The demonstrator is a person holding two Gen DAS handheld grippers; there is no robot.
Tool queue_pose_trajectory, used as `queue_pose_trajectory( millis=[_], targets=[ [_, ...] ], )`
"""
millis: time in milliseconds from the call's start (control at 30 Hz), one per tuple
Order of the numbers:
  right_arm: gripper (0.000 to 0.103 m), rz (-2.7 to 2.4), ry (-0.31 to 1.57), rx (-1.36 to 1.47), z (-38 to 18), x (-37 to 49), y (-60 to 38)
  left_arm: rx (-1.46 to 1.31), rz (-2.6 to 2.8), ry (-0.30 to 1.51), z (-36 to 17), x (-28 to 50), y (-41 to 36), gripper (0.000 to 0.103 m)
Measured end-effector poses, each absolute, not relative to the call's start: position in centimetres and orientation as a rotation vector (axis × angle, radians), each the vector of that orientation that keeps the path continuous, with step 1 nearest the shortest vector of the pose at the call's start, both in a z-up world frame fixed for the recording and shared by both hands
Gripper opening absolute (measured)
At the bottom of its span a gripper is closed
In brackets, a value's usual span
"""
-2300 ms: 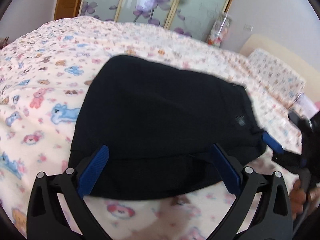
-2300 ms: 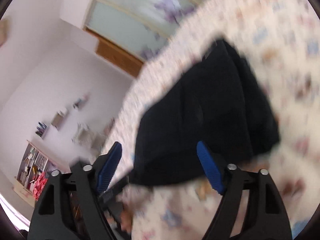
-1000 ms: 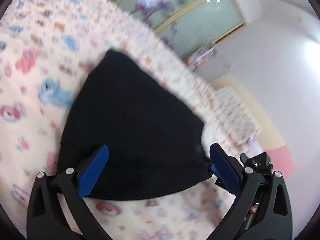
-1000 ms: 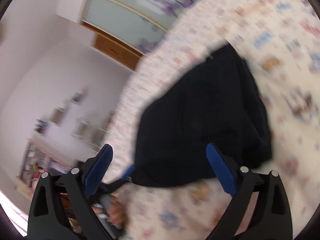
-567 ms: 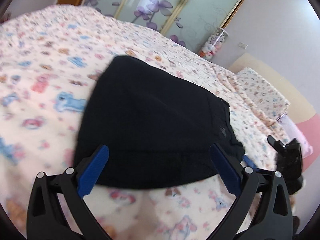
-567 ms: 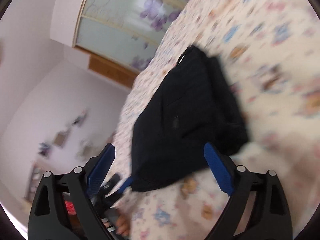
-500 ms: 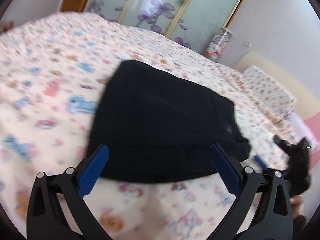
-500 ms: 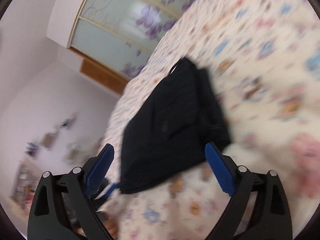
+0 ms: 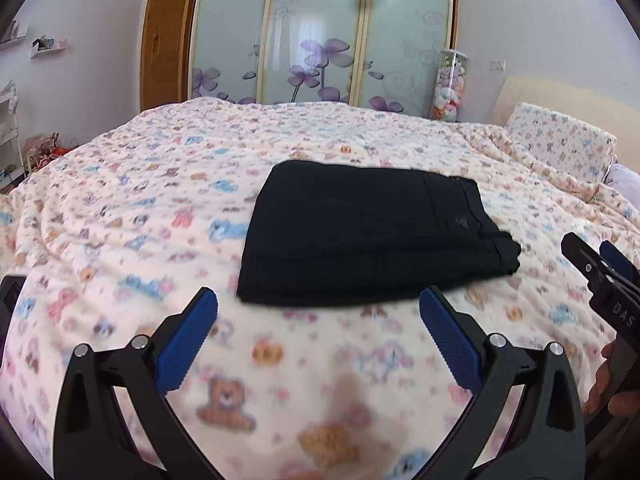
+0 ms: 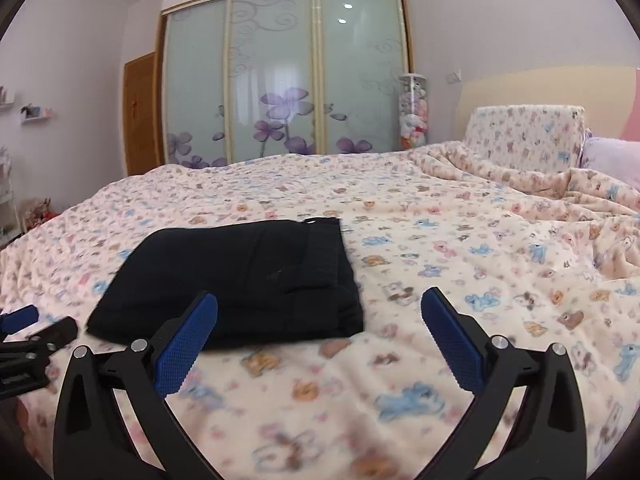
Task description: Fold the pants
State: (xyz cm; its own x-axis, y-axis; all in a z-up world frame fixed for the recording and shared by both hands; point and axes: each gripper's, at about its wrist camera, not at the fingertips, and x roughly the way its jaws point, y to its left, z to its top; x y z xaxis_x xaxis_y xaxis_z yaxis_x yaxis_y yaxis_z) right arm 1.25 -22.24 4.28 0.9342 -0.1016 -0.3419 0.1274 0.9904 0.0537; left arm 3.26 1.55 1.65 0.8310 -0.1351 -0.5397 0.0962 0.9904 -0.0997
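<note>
The black pants (image 9: 368,236) lie folded into a compact rectangle on the bear-print bedspread (image 9: 120,208). They also show in the right wrist view (image 10: 240,280), left of centre. My left gripper (image 9: 318,312) is open and empty, held back from the near edge of the pants. My right gripper (image 10: 319,312) is open and empty, in front of the right end of the pants. The right gripper also shows at the right edge of the left wrist view (image 9: 600,268). The left gripper shows at the left edge of the right wrist view (image 10: 28,332).
A pillow (image 10: 524,140) in the same print and a lilac pillow (image 10: 612,156) lie at the head of the bed on the right. A wardrobe with frosted flower-patterned sliding doors (image 10: 280,88) stands beyond the bed. A tall jar of plush toys (image 10: 414,112) stands beside it.
Both grippers have pulled back and levelled out, away from the folded pants. The pants now lie farther off, and the views are steadier.
</note>
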Motion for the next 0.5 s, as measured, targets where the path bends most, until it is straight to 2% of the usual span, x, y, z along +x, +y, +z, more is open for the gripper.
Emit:
queue_pose_trajectory(
  millis=[267,500],
  targets=[
    [0.102,-0.102,0.315,0.016,3.7,-0.7,-19.8,-0.084,-0.108,0.58,1.2,2.4,1.4,0.101],
    [0.102,-0.082,0.36,0.036,3.1,0.0,-19.9,-0.029,-0.062,0.552,1.1,2.5,0.9,0.101]
  ],
)
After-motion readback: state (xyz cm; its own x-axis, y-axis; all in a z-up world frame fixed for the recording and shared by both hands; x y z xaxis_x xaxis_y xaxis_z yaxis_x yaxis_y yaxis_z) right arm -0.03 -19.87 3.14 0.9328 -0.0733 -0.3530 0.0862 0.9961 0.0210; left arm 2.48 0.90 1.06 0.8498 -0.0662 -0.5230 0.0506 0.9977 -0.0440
